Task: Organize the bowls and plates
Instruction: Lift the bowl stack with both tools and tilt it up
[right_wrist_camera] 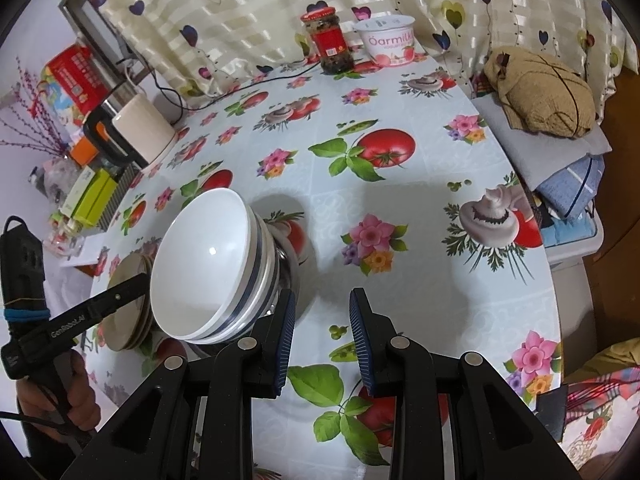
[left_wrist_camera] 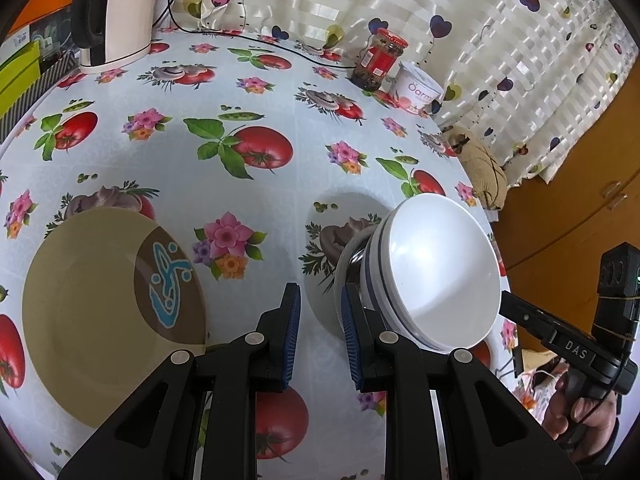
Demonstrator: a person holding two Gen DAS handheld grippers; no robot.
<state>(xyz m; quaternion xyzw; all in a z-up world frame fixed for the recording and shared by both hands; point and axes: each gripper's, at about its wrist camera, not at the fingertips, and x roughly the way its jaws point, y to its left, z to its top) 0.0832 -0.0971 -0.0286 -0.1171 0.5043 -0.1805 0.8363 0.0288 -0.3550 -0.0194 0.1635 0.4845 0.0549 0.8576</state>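
Left gripper and right gripper: jaws narrowly parted, nothing between. Stacked white bowls (blue-striped) tilt between them on the tablecloth. Beige plate left. Far edge: jar, yogurt tub.

1. White bowls: nested stack, glossy white inside, dark blue bands around the outer walls. Tipped well over, open mouth facing sideways and up. The base sits in a metal bowl on the counter.
2. Beige plate: round, shallow, matte tan, with a brown segment at one side bearing a blue-and-white motif. Lies flat on the counter, apart from the bowls. The right wrist view shows it as a stack of several plates.
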